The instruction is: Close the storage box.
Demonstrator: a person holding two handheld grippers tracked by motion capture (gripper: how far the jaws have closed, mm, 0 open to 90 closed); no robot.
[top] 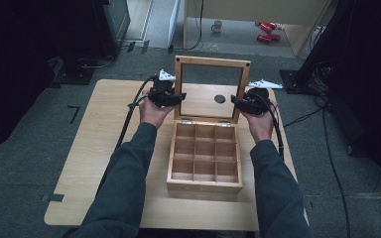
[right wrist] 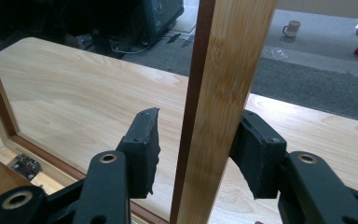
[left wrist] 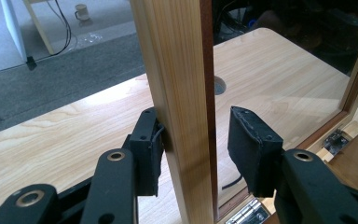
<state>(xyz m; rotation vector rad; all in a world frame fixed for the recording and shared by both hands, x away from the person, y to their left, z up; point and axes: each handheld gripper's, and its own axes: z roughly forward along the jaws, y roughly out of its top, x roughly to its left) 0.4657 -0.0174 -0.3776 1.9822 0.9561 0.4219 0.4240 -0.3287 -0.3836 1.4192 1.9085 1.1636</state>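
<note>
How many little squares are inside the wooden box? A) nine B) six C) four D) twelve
A: seen from the high view, the open wooden box is split by dividers into three rows of three small compartments, which makes nine, and all of them look empty.

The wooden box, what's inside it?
The wooden box shows nine bare little compartments under its raised lid. The near row's floors hide behind the front wall.
</note>
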